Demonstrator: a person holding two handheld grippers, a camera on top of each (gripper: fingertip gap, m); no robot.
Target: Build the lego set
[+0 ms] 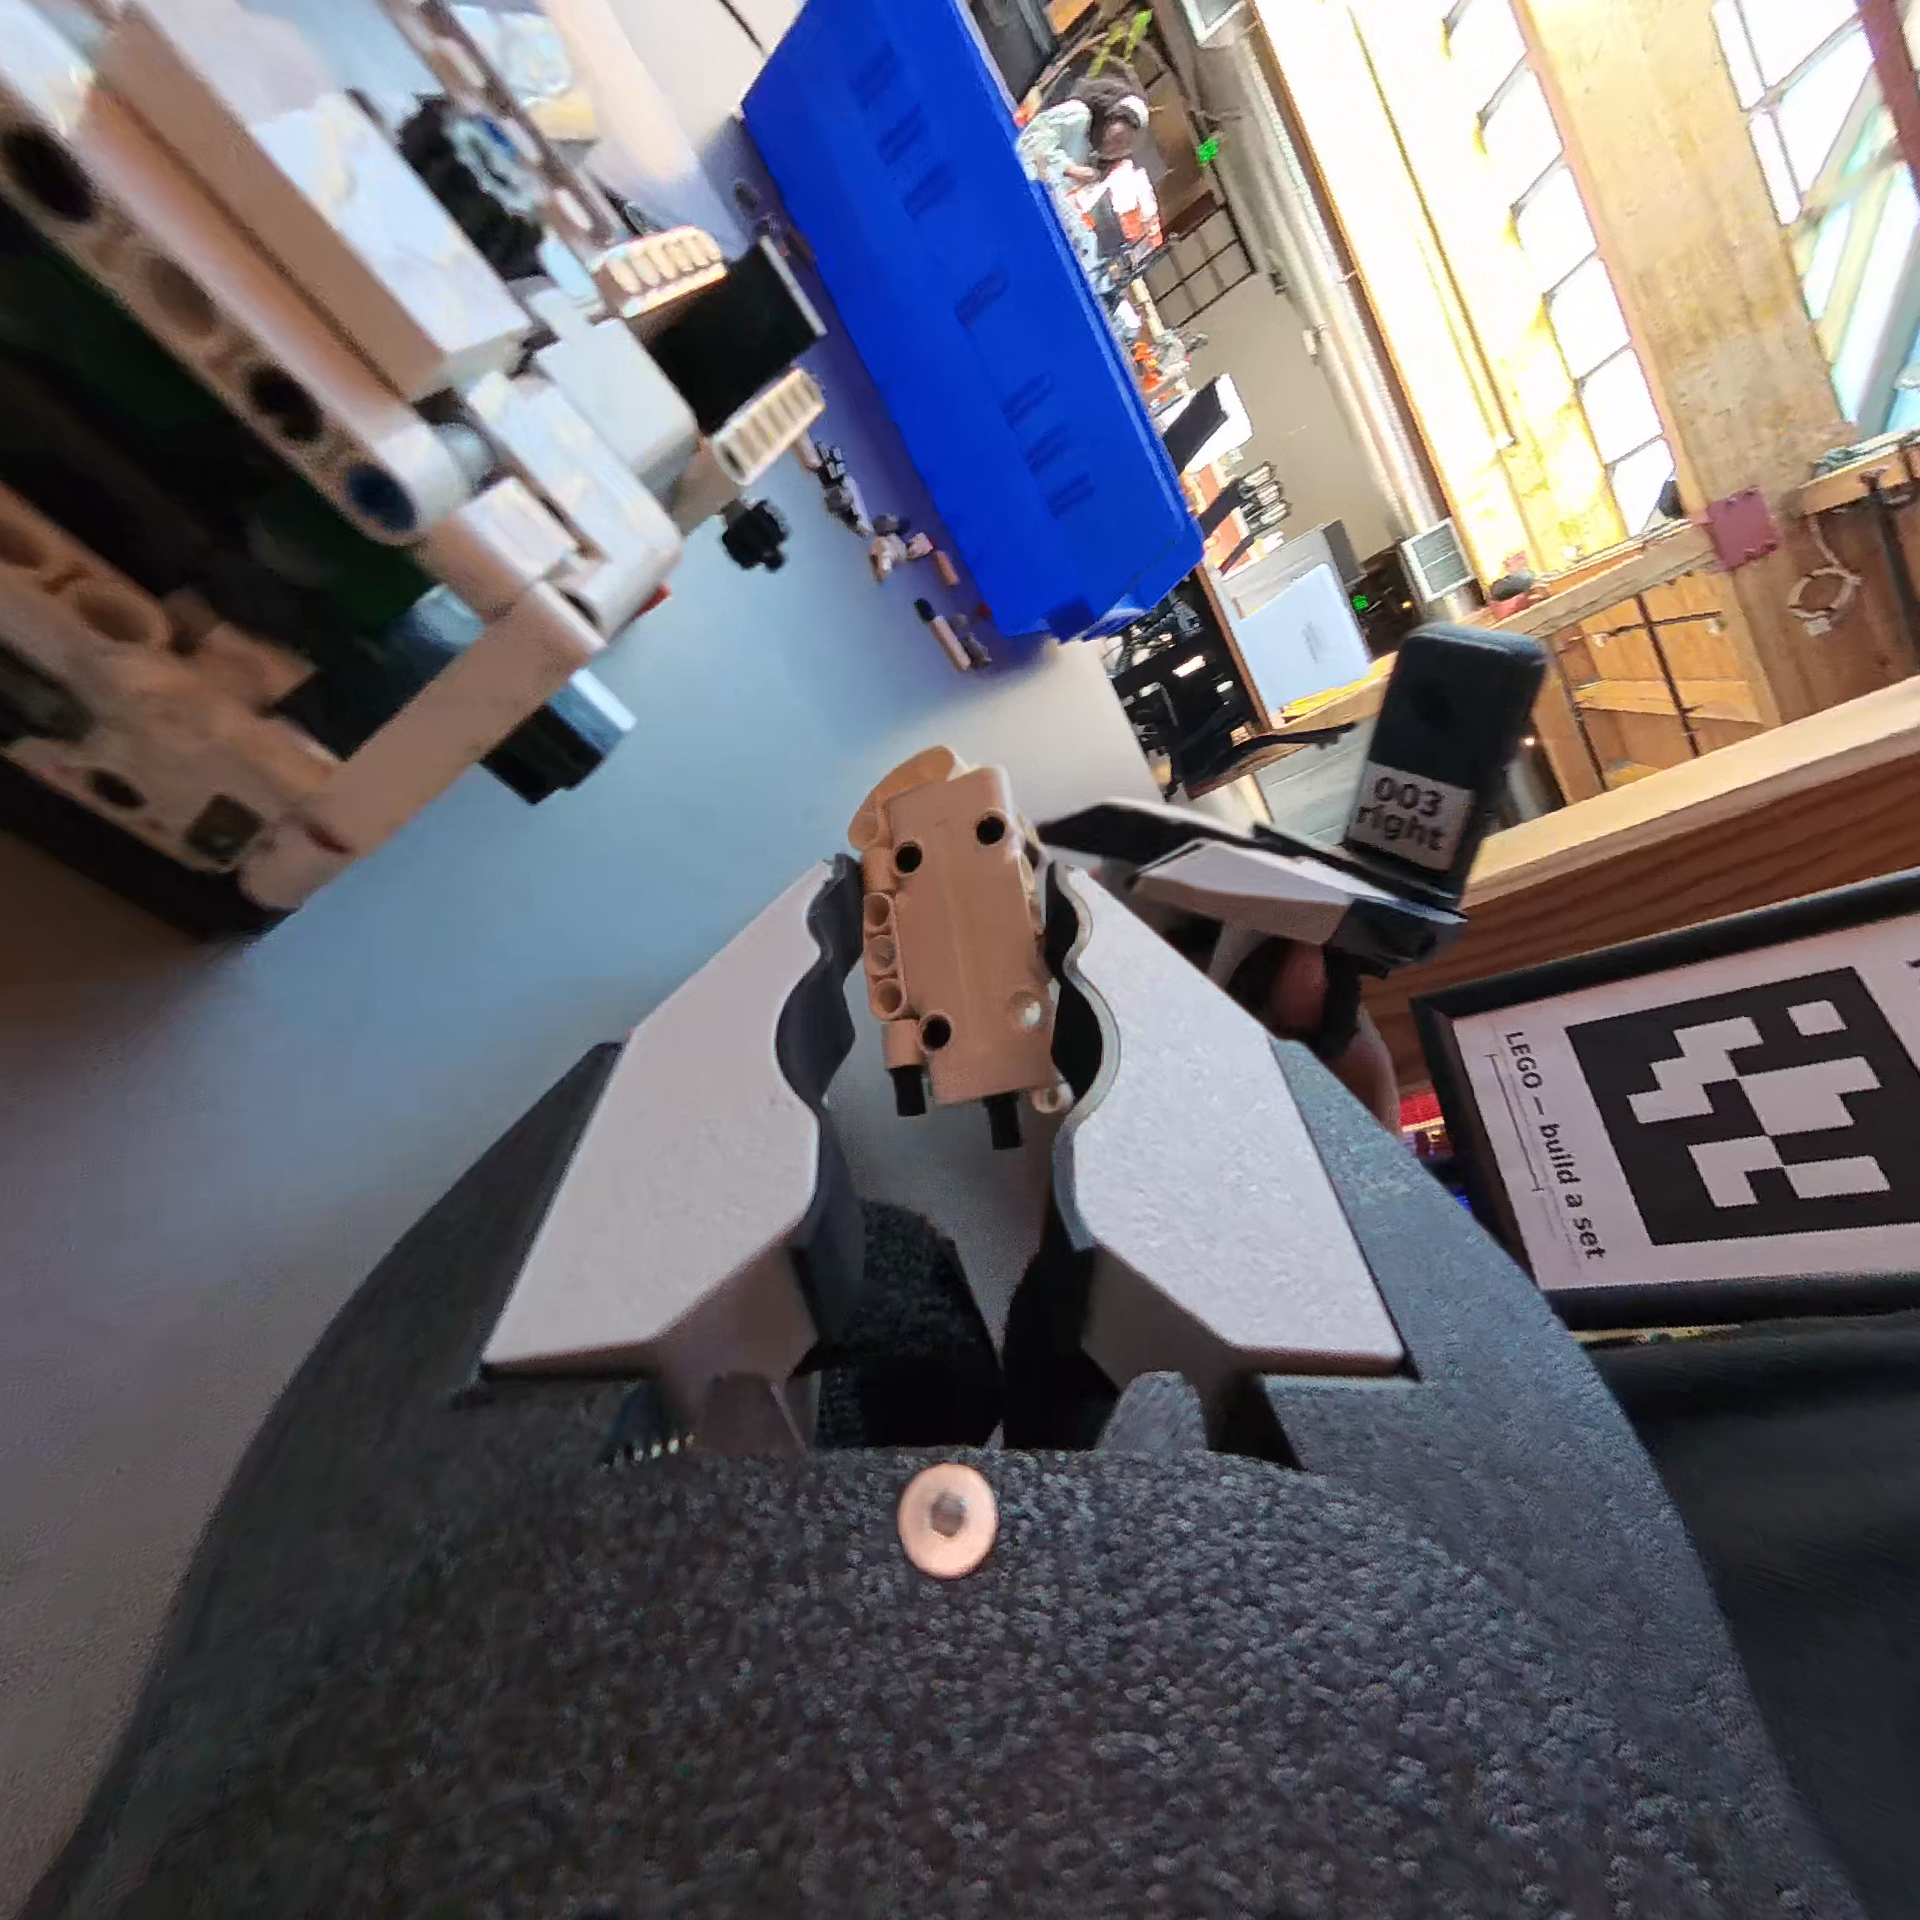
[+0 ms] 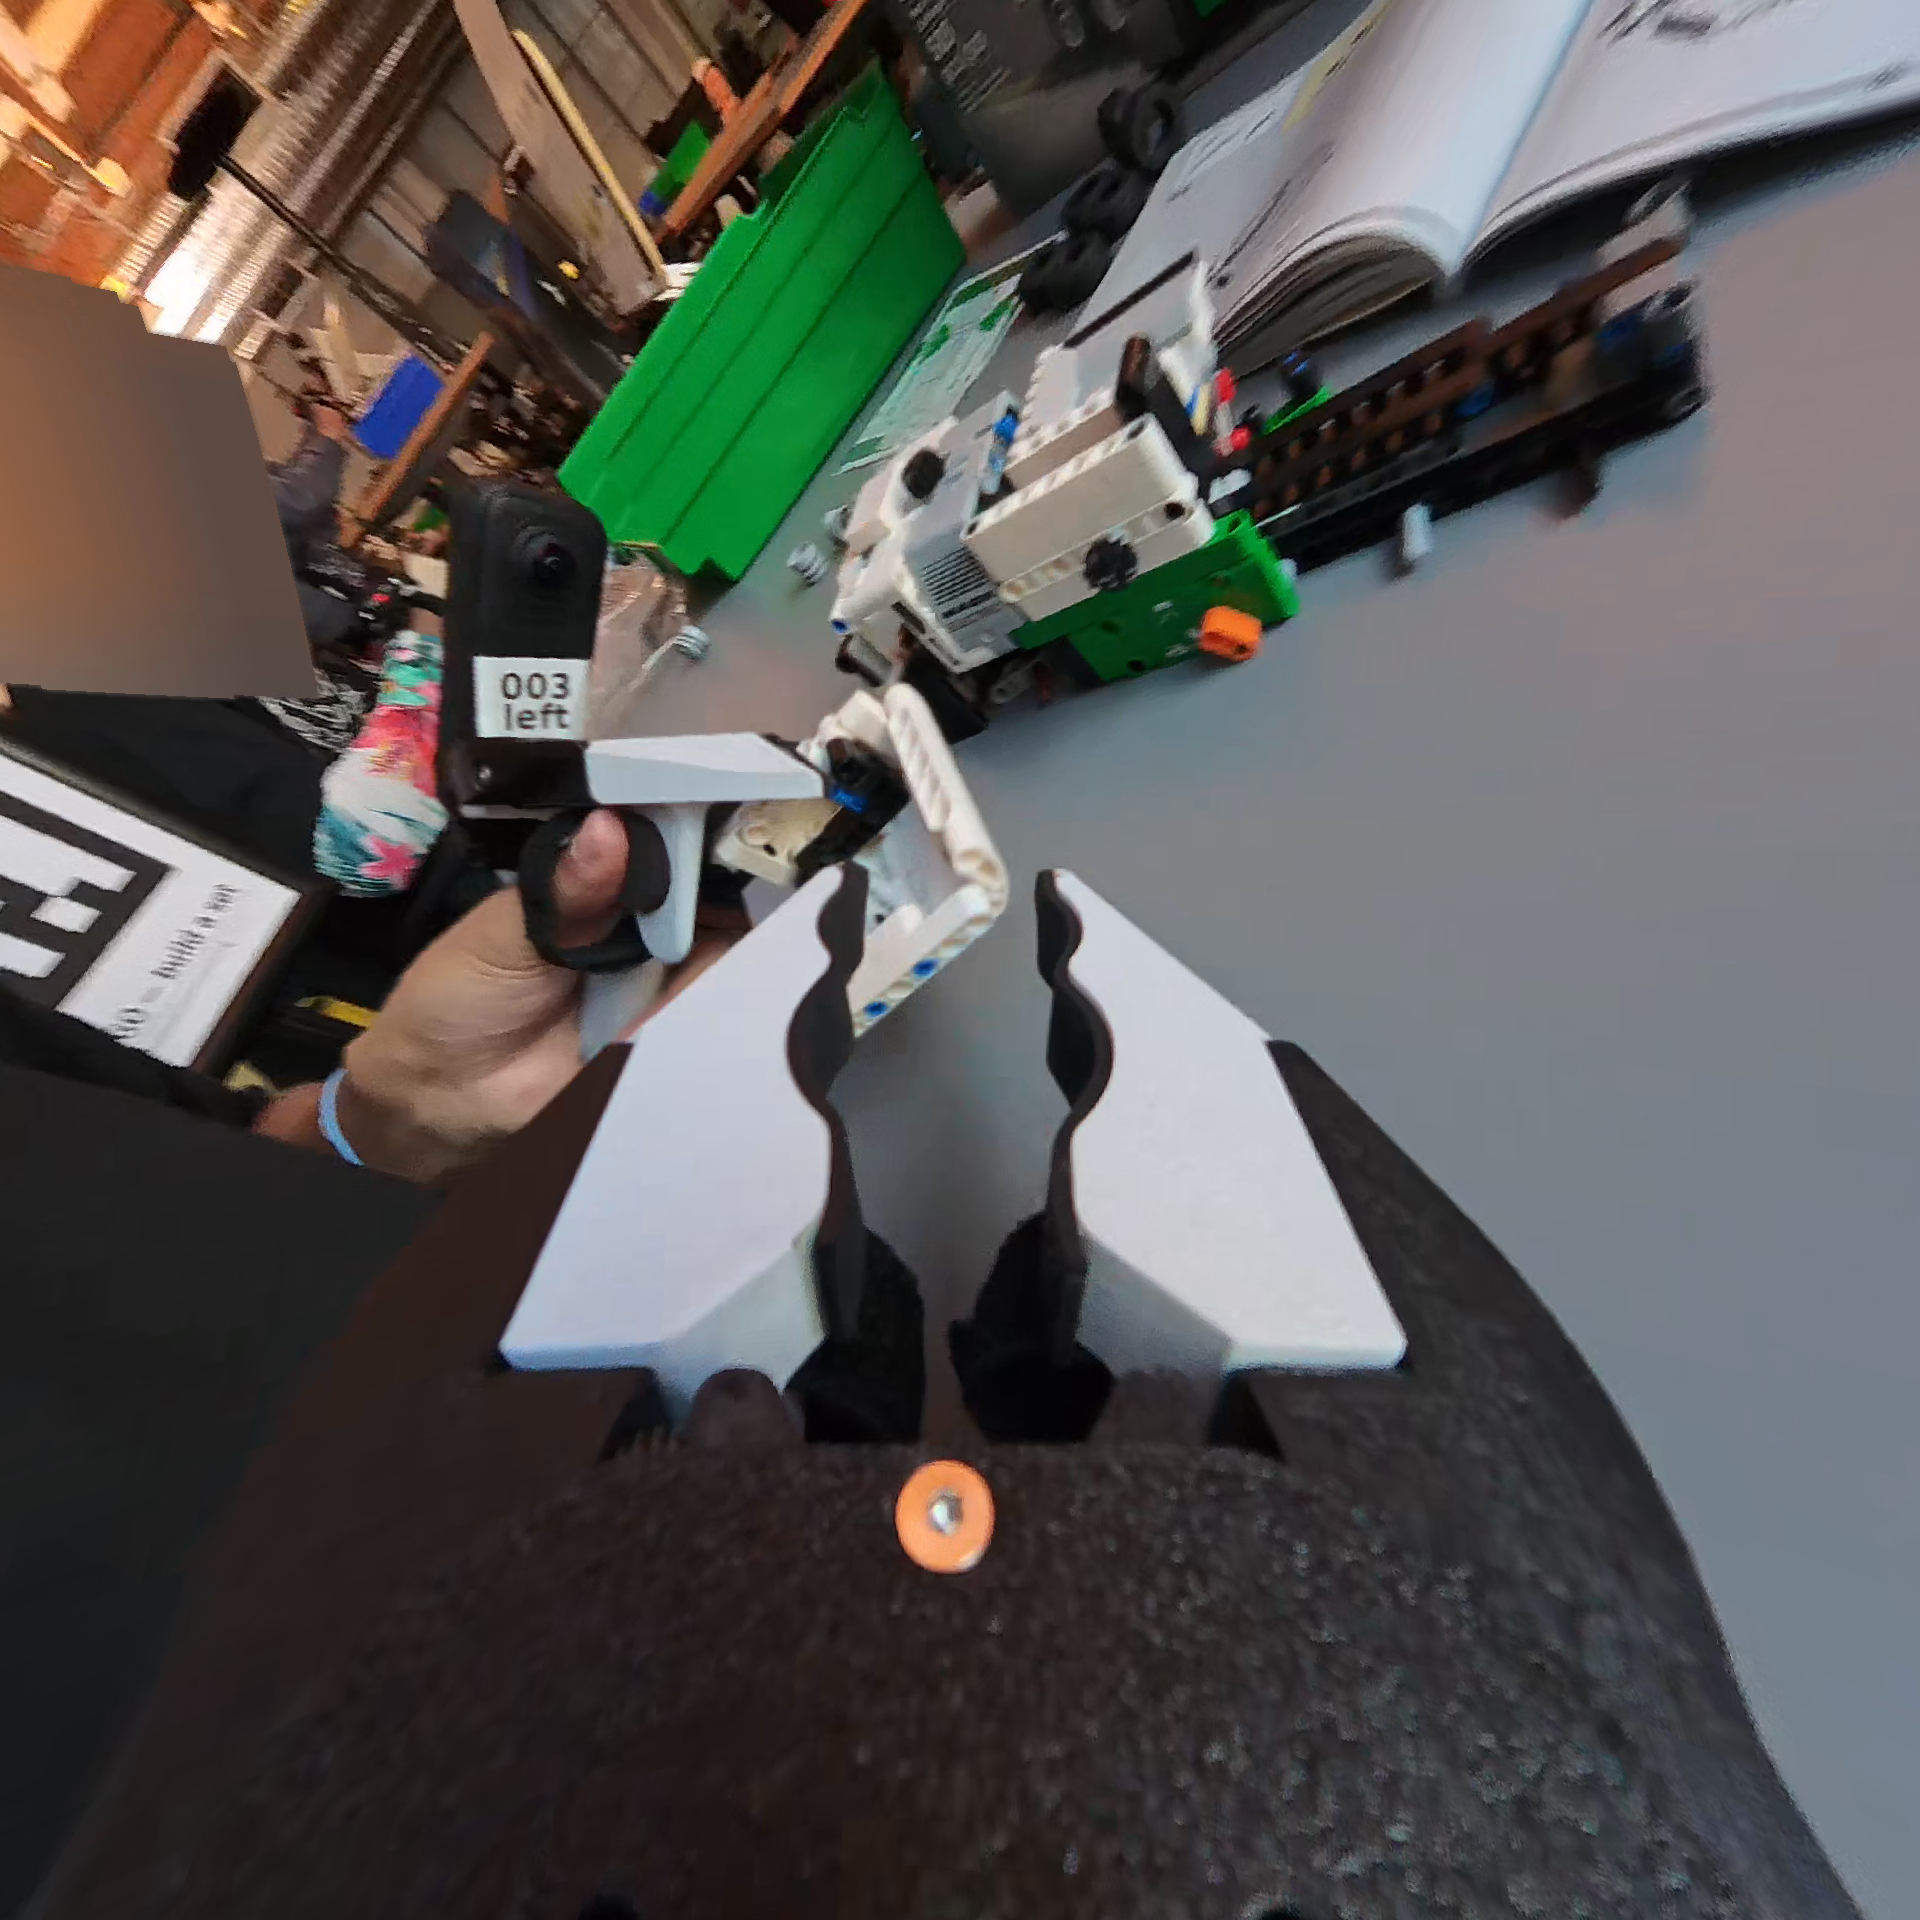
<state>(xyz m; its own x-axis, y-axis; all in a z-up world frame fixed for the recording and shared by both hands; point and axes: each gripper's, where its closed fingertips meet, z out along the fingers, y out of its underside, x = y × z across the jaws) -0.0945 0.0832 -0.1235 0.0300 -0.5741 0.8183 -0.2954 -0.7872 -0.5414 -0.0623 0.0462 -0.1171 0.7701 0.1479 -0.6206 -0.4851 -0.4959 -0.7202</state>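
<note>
Between my left gripper's (image 1: 961,940) jaws, centre frame, sits a small tan sub-assembly (image 1: 956,966), clamped and lifted off the grey table (image 1: 312,1091), black pins poking back at me. My right gripper (image 2: 945,904) hangs with jaws apart, holding nothing, a white frame piece (image 2: 935,831) just beyond them. Upper right, the truck model (image 2: 1060,540) waits. Looks like mid-assembly: next I'd line those pins up with matching holes and press.

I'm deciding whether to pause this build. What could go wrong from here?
The left claw pinches the tan block only at its tips, so it may twist or slip out. The block's black pins stick out and could snag. The right claw is open and empty, so nothing backs up a drop.
</note>
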